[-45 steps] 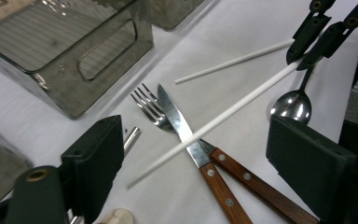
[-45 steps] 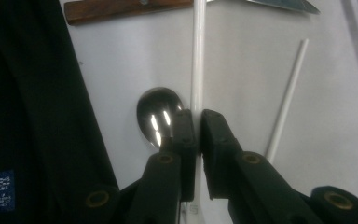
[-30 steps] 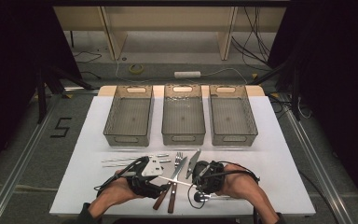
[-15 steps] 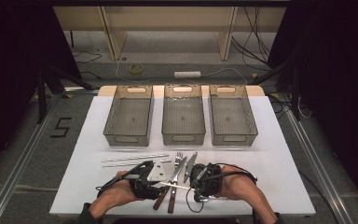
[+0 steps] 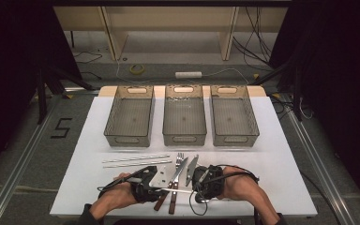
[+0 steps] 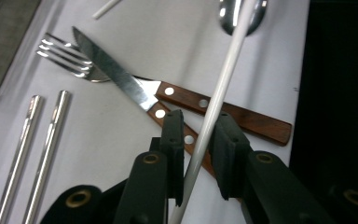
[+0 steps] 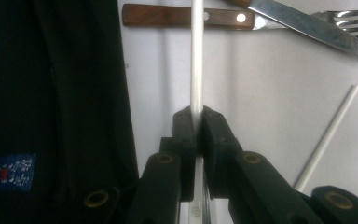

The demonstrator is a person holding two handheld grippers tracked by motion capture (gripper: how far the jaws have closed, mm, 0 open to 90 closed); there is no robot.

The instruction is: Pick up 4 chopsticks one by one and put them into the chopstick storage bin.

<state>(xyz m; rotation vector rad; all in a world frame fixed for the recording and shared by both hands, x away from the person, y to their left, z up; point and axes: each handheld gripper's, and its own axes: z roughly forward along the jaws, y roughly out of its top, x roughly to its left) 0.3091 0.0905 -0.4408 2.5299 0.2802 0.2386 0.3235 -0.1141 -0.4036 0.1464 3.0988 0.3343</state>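
Observation:
A thin white stick [image 5: 177,191] hangs level over the table's front edge, between my two grippers. My right gripper [image 7: 196,122] is shut on it, pads pinched on the stick [image 7: 196,56]. My left gripper [image 6: 199,140] has just been closing around the same stick [image 6: 223,79]. The stick lies against one pad with a gap to the other. In the high view the left gripper [image 5: 155,190] and the right gripper [image 5: 196,189] face each other. A wood-handled knife [image 6: 114,70] and fork [image 6: 67,58] lie crossed under the stick.
Two metal chopsticks [image 5: 136,161] lie left of the fork [image 5: 180,158], and a flat blade [image 5: 192,165] lies to its right. Three grey bins [image 5: 183,139] stand in a row farther back. A second white stick [image 7: 328,135] and a spoon [image 6: 240,14] rest on the table.
The left gripper has shifted slightly at the stick's left end. Both hands stay at the front edge, and the right gripper keeps its hold.

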